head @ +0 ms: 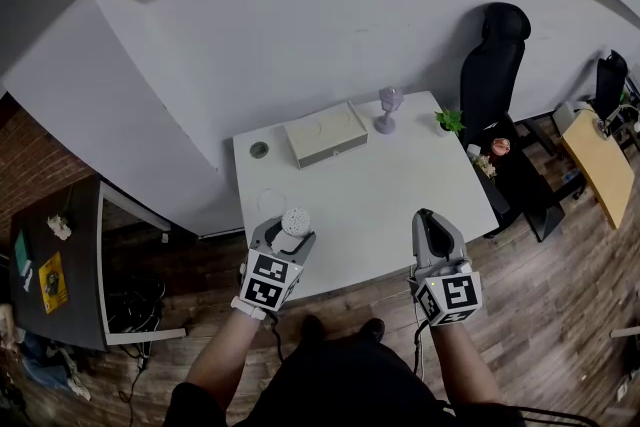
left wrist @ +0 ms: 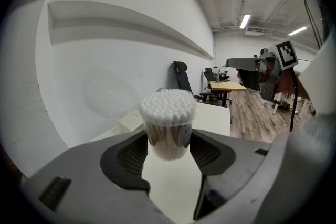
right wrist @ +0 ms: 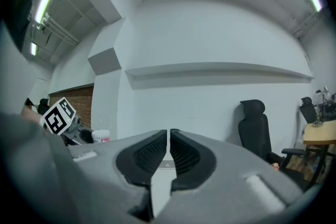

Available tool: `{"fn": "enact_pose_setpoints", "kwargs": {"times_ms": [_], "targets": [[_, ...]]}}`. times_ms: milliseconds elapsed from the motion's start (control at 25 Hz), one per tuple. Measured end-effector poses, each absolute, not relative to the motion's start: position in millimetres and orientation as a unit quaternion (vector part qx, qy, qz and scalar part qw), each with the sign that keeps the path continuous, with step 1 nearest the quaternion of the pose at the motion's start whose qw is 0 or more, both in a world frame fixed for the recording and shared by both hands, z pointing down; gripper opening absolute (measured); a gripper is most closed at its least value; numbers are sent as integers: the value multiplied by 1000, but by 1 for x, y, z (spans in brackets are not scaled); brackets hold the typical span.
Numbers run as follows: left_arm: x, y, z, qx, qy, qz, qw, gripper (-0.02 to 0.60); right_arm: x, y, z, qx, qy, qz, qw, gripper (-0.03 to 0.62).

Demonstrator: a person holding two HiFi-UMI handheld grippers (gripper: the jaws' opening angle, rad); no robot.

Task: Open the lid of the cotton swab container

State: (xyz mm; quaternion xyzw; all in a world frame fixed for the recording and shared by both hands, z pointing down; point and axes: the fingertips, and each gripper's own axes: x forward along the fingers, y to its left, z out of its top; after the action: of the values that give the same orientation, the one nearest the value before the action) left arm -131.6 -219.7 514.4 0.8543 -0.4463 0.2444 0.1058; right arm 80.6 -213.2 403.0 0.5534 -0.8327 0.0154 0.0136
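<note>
The left gripper is pinching the container by its sides and is holding it upright over the near edge of the table, so the swabs are not spilling. Its top is already open, and the clear lid is lying on the table just beyond. The right gripper is hovering empty with its jaws pressed together; I judge it is not needed now.

No readable words or numbers anywhere. Print on the label of the cotton swab container too blurred to make out. Only black-and-white square marker patterns on the cubes of the left gripper and right gripper, no letters.
</note>
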Motion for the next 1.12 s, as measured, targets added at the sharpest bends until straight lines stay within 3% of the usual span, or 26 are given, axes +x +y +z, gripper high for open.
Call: {"fn": "enact_pose_setpoints", "kwargs": {"times_ms": [1120], "targets": [[-139,-232,526,851,-446,255,112,245,72,-227,407,553,-833,14,8,2]]}}
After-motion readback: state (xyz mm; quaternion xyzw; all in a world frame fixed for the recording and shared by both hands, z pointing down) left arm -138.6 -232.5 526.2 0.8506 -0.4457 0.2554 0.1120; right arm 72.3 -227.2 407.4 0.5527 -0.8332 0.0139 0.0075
